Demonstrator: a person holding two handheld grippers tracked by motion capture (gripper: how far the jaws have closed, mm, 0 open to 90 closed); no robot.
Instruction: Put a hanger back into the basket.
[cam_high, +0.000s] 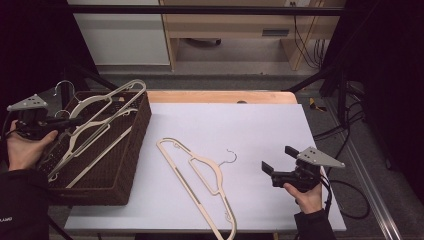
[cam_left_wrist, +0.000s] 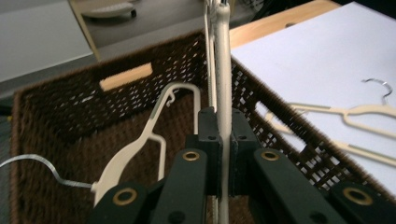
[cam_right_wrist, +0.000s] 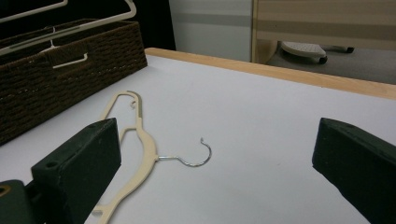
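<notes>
Care is what the left gripper (cam_left_wrist: 223, 154) needs, pinching a cream hanger (cam_high: 100, 107) over the wicker basket (cam_high: 127, 165): lift without snagging its neighbours, while the right gripper (cam_high: 275, 167) waits spread.

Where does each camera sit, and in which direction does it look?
High view: above the person's side, facing forward and down on the white table; forearms and both hands enter from below.
Left gripper view: on the left gripper, looking into the wicker basket; its jaws clamp a held hanger.
Right gripper view: on the right gripper, low over the table; jaws wide apart.
All views share the loose hanger.
</notes>
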